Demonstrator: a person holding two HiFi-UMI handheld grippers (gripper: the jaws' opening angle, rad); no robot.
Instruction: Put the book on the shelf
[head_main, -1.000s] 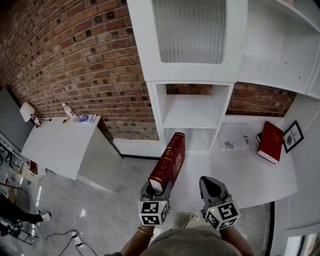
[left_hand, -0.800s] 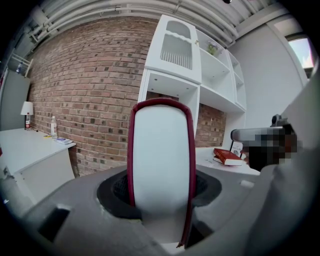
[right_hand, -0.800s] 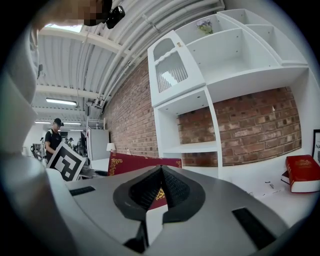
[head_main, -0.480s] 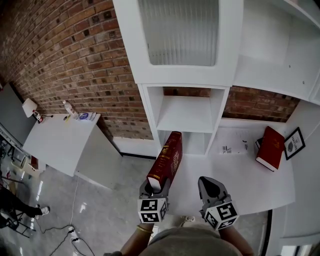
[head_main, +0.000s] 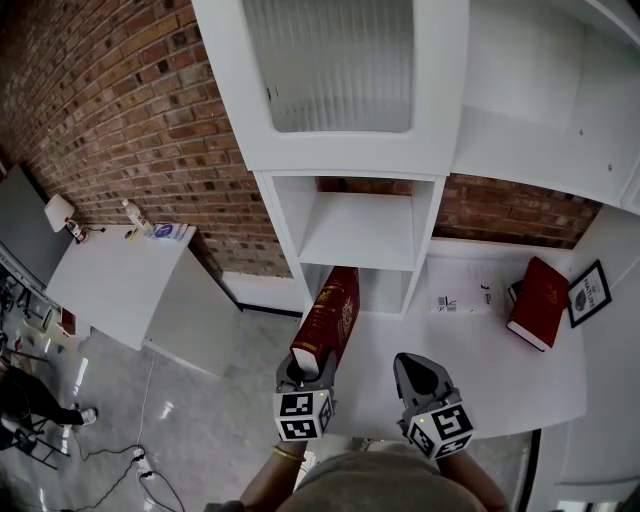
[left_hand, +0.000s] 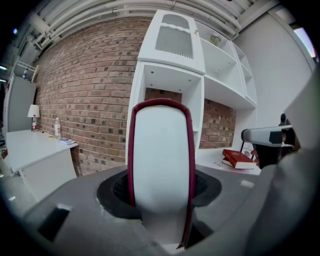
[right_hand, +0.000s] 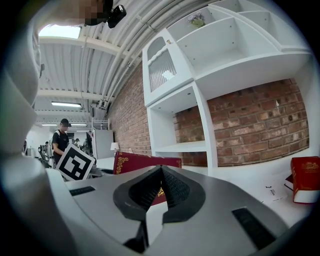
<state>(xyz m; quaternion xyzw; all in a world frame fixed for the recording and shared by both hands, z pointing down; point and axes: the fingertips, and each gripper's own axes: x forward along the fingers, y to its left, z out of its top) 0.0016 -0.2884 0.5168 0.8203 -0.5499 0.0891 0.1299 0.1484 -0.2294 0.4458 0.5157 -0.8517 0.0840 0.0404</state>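
A thick dark red book with gold ornament stands on edge in my left gripper, which is shut on its near end. In the left gripper view its white page edge fills the gap between the jaws. The book's far end points at the low open compartment of the white shelf unit and is still in front of it. My right gripper is beside it on the right, shut and empty; its view shows the held book.
A second red book lies on the white counter at the right, with a framed picture and a printed sheet nearby. A white desk stands left against the brick wall. A person stands far behind.
Both grippers and the held book have moved forward toward the shelf unit; the book's far end is now nearer the low compartment. Neither grip has changed.
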